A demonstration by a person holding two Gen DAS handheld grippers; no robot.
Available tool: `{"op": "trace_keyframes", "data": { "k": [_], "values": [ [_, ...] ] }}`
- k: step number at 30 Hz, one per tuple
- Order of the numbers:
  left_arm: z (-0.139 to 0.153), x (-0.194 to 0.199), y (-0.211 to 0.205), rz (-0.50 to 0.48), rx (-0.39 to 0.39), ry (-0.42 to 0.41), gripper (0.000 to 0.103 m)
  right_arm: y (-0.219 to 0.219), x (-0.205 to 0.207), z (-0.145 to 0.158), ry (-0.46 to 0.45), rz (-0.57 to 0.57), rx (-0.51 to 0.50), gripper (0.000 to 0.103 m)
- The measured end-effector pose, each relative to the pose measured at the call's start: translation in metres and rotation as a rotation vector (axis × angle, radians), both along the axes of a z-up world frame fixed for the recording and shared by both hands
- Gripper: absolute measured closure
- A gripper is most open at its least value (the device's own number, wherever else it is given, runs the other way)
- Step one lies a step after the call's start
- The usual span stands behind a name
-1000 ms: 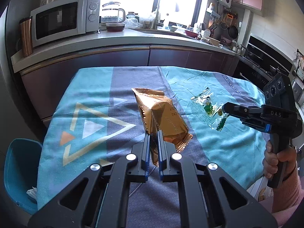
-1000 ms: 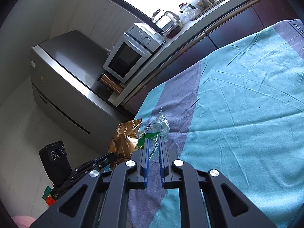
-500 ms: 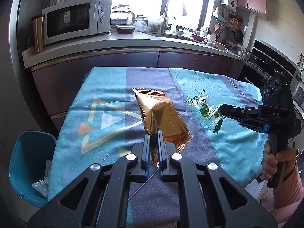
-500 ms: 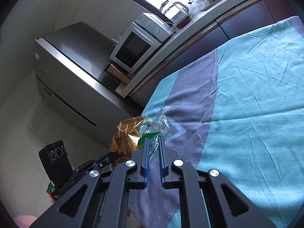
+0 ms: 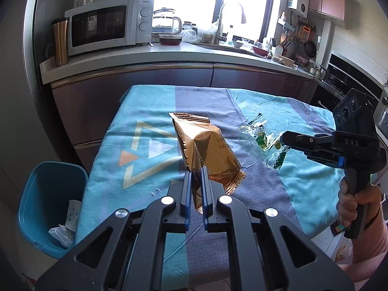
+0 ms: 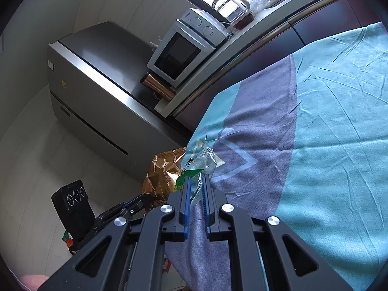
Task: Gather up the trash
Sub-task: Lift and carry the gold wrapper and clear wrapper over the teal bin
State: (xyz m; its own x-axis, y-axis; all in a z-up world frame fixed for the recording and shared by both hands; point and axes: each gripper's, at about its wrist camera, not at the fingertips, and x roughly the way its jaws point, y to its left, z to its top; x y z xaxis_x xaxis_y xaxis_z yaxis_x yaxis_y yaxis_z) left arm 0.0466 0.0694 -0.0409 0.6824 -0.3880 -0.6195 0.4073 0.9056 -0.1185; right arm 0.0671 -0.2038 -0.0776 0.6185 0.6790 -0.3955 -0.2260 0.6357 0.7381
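Note:
My left gripper (image 5: 195, 173) is shut on a gold foil snack bag (image 5: 206, 150) and holds it above the table. My right gripper (image 6: 196, 181) is shut on a clear wrapper with green print (image 6: 197, 163), also lifted off the cloth. In the left wrist view the right gripper (image 5: 282, 140) holds that wrapper (image 5: 264, 138) to the right of the gold bag. In the right wrist view the gold bag (image 6: 162, 172) and the left gripper (image 6: 143, 200) are at lower left. A blue bin (image 5: 48, 203) with some trash in it stands on the floor left of the table.
The table carries a teal and grey cloth (image 5: 303, 179) with a triangle pattern. Behind it runs a kitchen counter (image 5: 169, 55) with a microwave (image 5: 106, 26), a kettle and a copper tumbler (image 5: 59, 41). A steel fridge (image 6: 97, 92) stands at the left.
Both grippers have moved left and back with their trash held. The blue bin has come further into the left wrist view, and the table's left edge now sits nearer the middle.

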Motion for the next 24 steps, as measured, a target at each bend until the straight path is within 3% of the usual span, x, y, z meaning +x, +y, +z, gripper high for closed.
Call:
{"op": "trace_keyframes", "data": {
  "k": [24],
  "values": [
    [0.002, -0.005, 0.025, 0.046, 0.006, -0.011, 0.095, 0.031, 0.011, -0.006, 0.006, 0.051, 0.008, 0.095]
  ]
}}
